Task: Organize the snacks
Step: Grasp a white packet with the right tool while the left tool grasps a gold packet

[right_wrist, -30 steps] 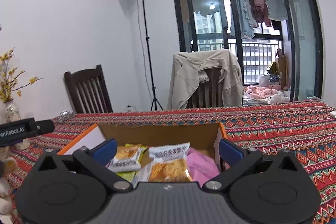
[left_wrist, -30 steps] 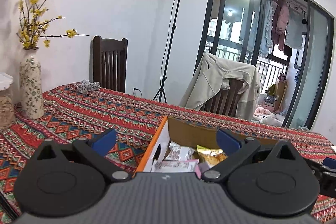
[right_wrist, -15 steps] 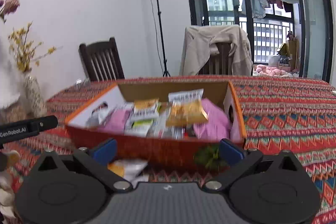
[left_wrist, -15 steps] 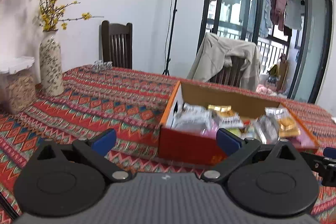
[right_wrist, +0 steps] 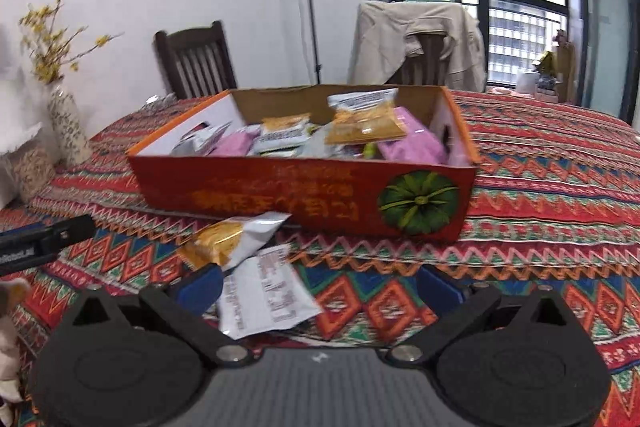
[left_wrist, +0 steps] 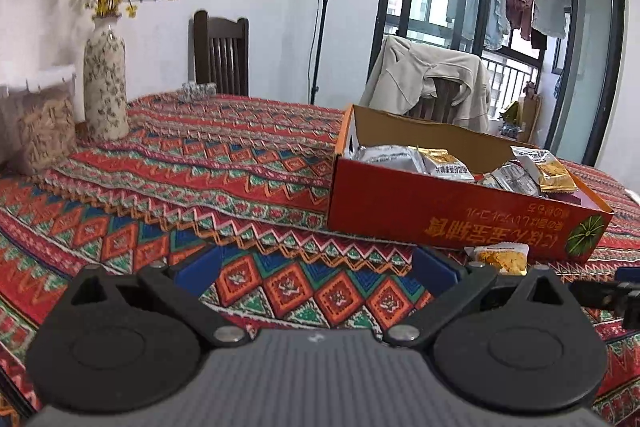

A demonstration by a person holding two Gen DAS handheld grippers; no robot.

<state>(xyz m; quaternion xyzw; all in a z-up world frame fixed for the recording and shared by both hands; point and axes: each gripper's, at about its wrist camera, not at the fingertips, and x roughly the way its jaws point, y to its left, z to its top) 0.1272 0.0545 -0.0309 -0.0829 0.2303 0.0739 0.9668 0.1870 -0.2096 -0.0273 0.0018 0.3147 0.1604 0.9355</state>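
Observation:
An open red cardboard box holds several snack packets and stands on the patterned tablecloth; it also shows in the left wrist view. Two loose packets lie in front of it: a gold and silver one and a white one. My right gripper is open and empty, just above the white packet. My left gripper is open and empty over bare cloth, left of the box. A loose orange packet lies by the box's near right corner.
A patterned vase with yellow flowers and a jar stand at the table's left. Two wooden chairs stand behind the table, one draped with a beige jacket. A lamp stand is at the wall.
Both grippers have pulled back and down from over the box to its near side. The loose packets in front of the box have come into view. Both grippers stay open.

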